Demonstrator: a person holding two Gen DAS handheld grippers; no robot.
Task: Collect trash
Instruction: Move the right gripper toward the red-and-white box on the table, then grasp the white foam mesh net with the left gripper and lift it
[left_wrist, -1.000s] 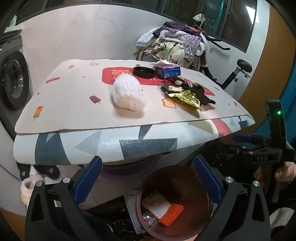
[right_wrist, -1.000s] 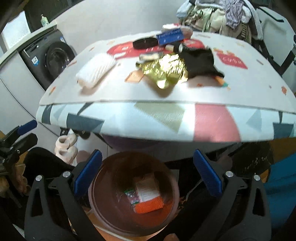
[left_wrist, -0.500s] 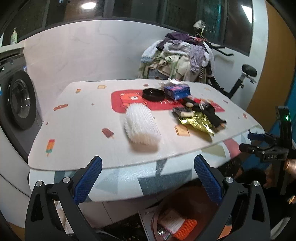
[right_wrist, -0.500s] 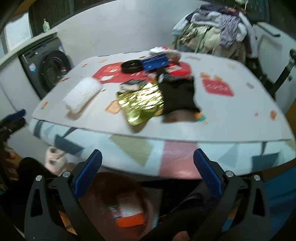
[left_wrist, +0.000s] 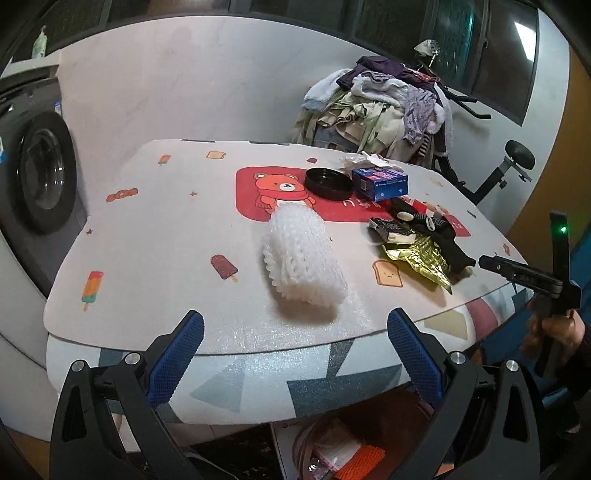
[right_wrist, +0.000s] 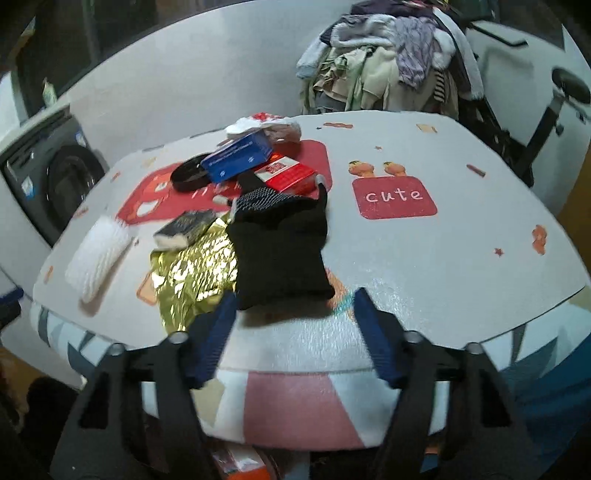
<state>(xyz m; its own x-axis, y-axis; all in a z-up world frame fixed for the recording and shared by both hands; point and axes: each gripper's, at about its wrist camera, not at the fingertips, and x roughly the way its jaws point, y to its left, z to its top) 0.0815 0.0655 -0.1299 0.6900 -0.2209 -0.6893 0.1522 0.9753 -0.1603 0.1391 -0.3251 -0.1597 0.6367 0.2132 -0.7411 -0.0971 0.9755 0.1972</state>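
Trash lies on a padded table (left_wrist: 155, 236): a white foam net (left_wrist: 303, 262), a gold foil wrapper (right_wrist: 192, 273), a black cloth (right_wrist: 280, 251), a dark sponge-like pack (right_wrist: 184, 229), a blue box (right_wrist: 238, 157), a red box (right_wrist: 286, 175) and a black round lid (left_wrist: 328, 183). My left gripper (left_wrist: 294, 332) is open at the table's front edge, with the foam net just ahead of it. My right gripper (right_wrist: 294, 299) hovers at the near edge of the black cloth. Its jaws are closing, and the pads press on nothing.
A brown bin (left_wrist: 332, 450) holding an orange net and wrappers stands on the floor under the table's front edge. A washing machine (left_wrist: 40, 181) is at the left. A heap of clothes (left_wrist: 380, 107) and an exercise bike (left_wrist: 513, 166) stand behind the table.
Both grippers have come up from over the bin to the table's front edge, so the bin has dropped low in both views. The right gripper's jaws have narrowed.
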